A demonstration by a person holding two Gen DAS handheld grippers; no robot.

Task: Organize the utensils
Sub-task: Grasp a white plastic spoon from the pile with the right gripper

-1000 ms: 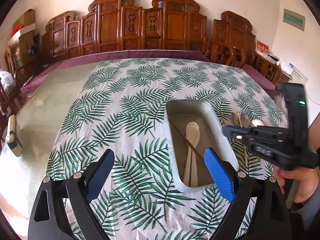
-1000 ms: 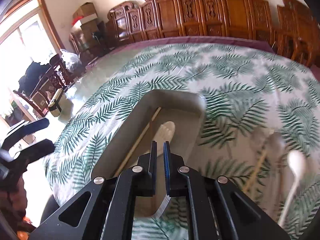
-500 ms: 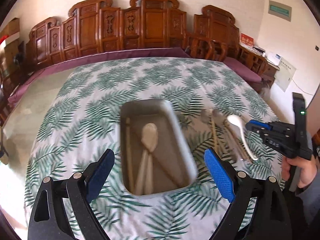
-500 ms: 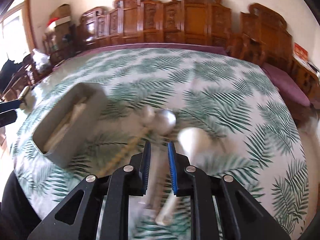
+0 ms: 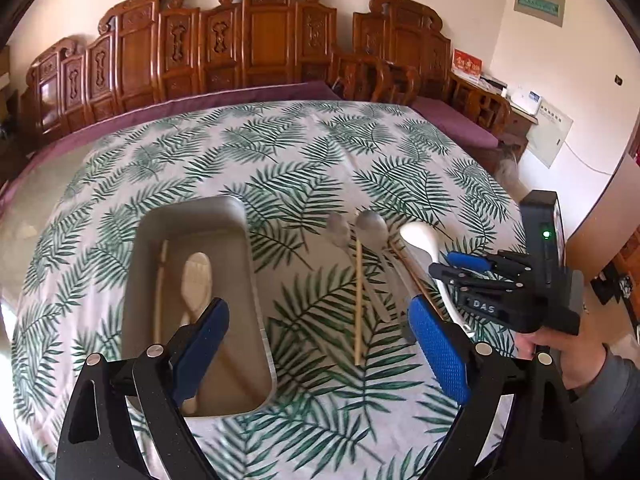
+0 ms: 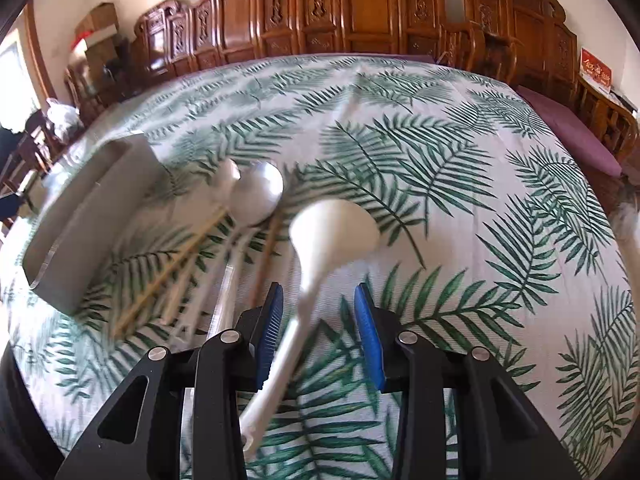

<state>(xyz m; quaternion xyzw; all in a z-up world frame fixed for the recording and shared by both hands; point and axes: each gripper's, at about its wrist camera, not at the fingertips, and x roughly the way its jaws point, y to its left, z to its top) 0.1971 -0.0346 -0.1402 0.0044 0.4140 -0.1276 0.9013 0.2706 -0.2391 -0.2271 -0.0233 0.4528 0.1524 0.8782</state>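
Observation:
A grey utensil tray [image 5: 256, 300] lies on the leaf-print tablecloth and holds a wooden spoon [image 5: 196, 280] and a chopstick [image 5: 161, 280]. To its right lie two metal spoons [image 5: 372, 228], chopsticks [image 5: 359, 300] and a white ladle spoon [image 5: 420, 240]. My left gripper [image 5: 320, 344] is open above the tray's near end. My right gripper [image 6: 318, 328] is open, its blue pads either side of the white spoon's [image 6: 332, 228] handle, not touching it. The tray also shows in the right wrist view [image 6: 92, 216], and the right gripper in the left wrist view [image 5: 456, 264].
The tablecloth [image 5: 280, 152] covers a large table with a purple edge [image 5: 240, 96]. Carved wooden chairs [image 5: 260, 40] line the far wall. A person's hand [image 5: 568, 352] holds the right gripper at the table's right edge.
My right gripper swung from over the tray to the loose utensils and opened around the white spoon's handle. The left gripper's view shifted right and stayed open.

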